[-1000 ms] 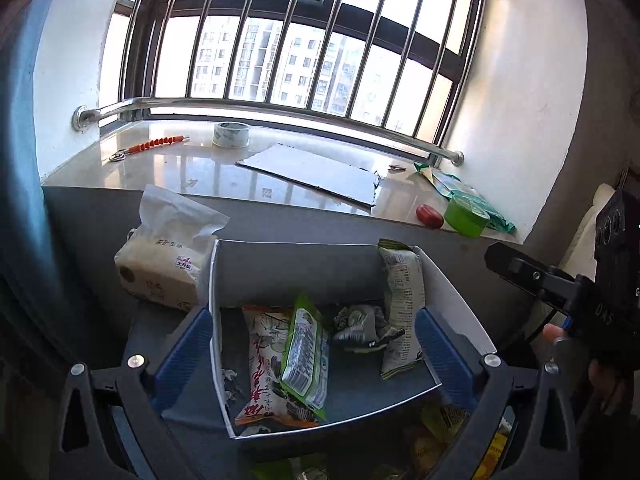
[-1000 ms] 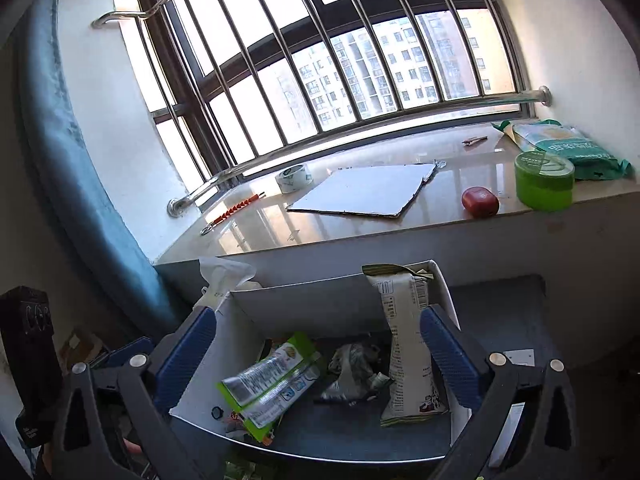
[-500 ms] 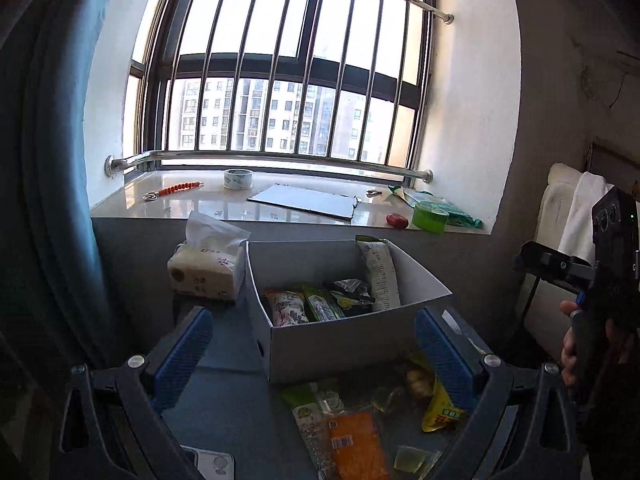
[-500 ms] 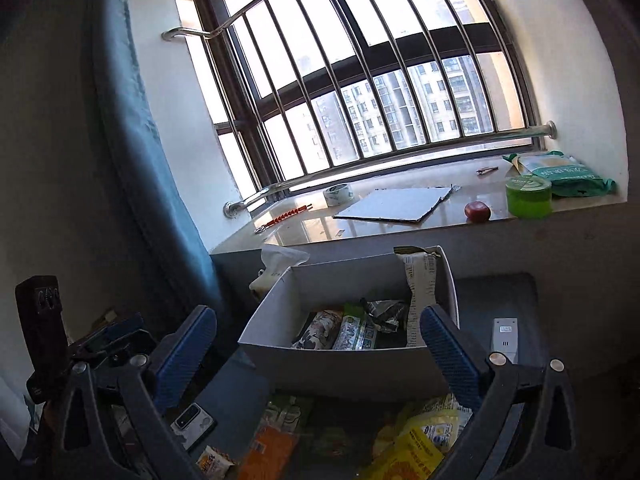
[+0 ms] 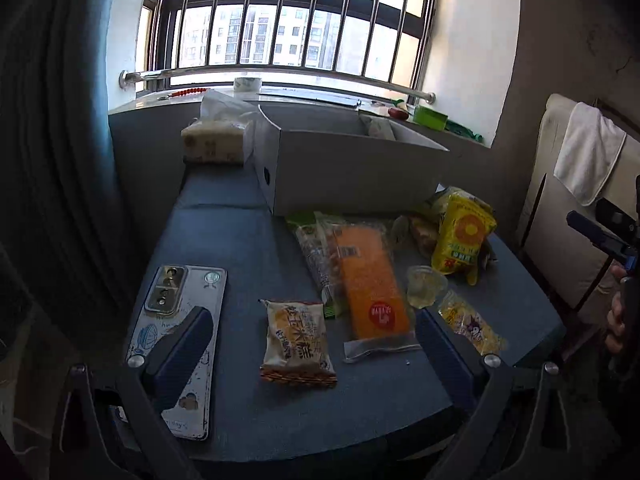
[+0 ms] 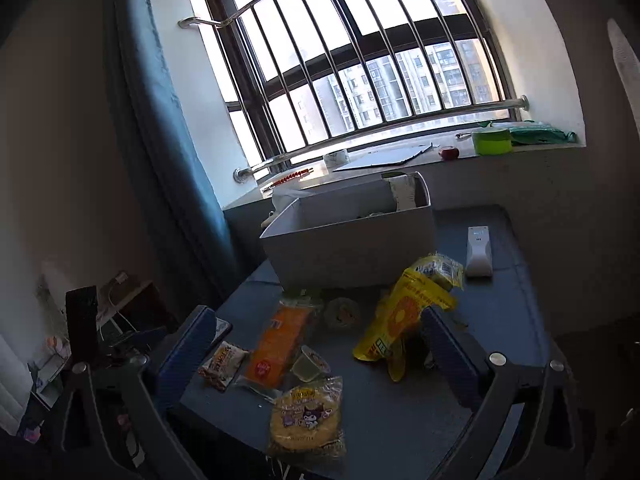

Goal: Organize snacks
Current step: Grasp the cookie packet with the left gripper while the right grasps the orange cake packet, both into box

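Observation:
A white box (image 5: 352, 168) (image 6: 352, 236) with snacks inside stands at the back of the blue table (image 5: 248, 240). In front of it lie loose snacks: an orange packet (image 5: 372, 284) (image 6: 280, 340), a yellow bag (image 5: 464, 236) (image 6: 400, 320), a beige cake packet (image 5: 296, 344) (image 6: 222, 364), a jelly cup (image 5: 426, 286) (image 6: 308, 364), a clear green-edged packet (image 5: 316, 248) and a yellow cartoon-printed packet (image 5: 472, 326) (image 6: 306, 416). My left gripper (image 5: 312, 344) is open and empty above the beige packet. My right gripper (image 6: 312, 340) is open and empty above the pile.
A phone (image 5: 176, 340) lies at the table's left, under my left finger. A tissue pack (image 5: 216, 144) sits left of the box. A white remote (image 6: 478, 250) lies right of it. The windowsill holds a green tub (image 6: 492, 140), cardboard and tape.
Both grippers have pulled back and down from over the box to above the loose snacks at the table's front. Both stay open and empty.

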`<state>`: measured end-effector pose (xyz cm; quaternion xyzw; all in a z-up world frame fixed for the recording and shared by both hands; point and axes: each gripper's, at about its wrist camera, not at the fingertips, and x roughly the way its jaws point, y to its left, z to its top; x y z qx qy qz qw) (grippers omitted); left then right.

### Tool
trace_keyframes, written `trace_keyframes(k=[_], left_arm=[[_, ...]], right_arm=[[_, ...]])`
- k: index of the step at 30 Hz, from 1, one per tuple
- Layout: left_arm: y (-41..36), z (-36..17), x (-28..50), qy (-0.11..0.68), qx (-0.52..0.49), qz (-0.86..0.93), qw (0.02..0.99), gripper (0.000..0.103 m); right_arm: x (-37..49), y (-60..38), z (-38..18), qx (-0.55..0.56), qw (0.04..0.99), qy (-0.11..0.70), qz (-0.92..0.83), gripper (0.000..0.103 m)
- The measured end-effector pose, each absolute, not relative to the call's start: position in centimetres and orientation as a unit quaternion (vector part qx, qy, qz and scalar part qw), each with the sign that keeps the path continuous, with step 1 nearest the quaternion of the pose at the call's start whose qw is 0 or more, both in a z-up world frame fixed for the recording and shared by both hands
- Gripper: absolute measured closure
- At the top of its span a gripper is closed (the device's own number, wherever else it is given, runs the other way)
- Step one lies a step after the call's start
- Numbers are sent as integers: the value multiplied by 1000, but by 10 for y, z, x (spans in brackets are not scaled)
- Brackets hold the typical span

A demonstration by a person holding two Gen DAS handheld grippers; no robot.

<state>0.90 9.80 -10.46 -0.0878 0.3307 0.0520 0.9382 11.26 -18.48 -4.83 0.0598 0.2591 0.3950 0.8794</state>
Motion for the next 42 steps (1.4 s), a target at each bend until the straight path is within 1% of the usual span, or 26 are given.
trace_keyframes(k=[5, 13, 14, 15, 16, 17, 18, 19, 20, 22, 24, 28, 31, 36, 42], left_arm=[[91, -133, 34, 394, -56, 64, 915, 0], [106, -152, 50, 424, -51, 95, 899, 1], [108, -154, 53, 431, -52, 99, 895, 2], [110, -157, 54, 436, -54, 98, 893, 8], [109, -157, 55, 434, -44, 102, 894, 9], [106, -157, 57, 435, -32, 103, 894, 17], [103, -158, 57, 435, -21, 98, 895, 33], [102, -158, 58, 437, -25, 85, 895, 42], [102, -159, 59, 439, -33, 75, 895, 56], [96, -158, 58, 434, -15, 78, 897, 58], [95, -153, 55, 422, -20, 73, 903, 62], [104, -134, 41, 384, -49, 73, 919, 62], [110, -116, 26, 350, -60, 76, 932, 62], [122, -92, 3, 311, -83, 82, 943, 62], [131, -88, -10, 294, -106, 78, 947, 62]], right_arm=[[111, -180, -61, 48, 871, 280, 401, 0], [109, -172, -70, 36, 868, 291, 400, 0], [108, -169, -71, 33, 867, 294, 401, 0], [108, -166, -73, 29, 866, 297, 402, 0], [107, -163, -74, 24, 865, 299, 402, 0], [106, -160, -75, 21, 864, 301, 403, 0], [105, -157, -77, 18, 862, 303, 407, 0], [105, -154, -78, 14, 860, 306, 409, 0], [105, -150, -80, 8, 858, 311, 409, 0], [104, -141, -83, -3, 855, 318, 410, 0], [103, -132, -84, -13, 849, 322, 418, 0], [108, -104, -87, -39, 839, 332, 429, 0], [125, -74, -94, -52, 824, 358, 436, 0], [162, -11, -123, -88, 805, 423, 406, 0], [186, 39, -165, -150, 796, 472, 347, 0]])
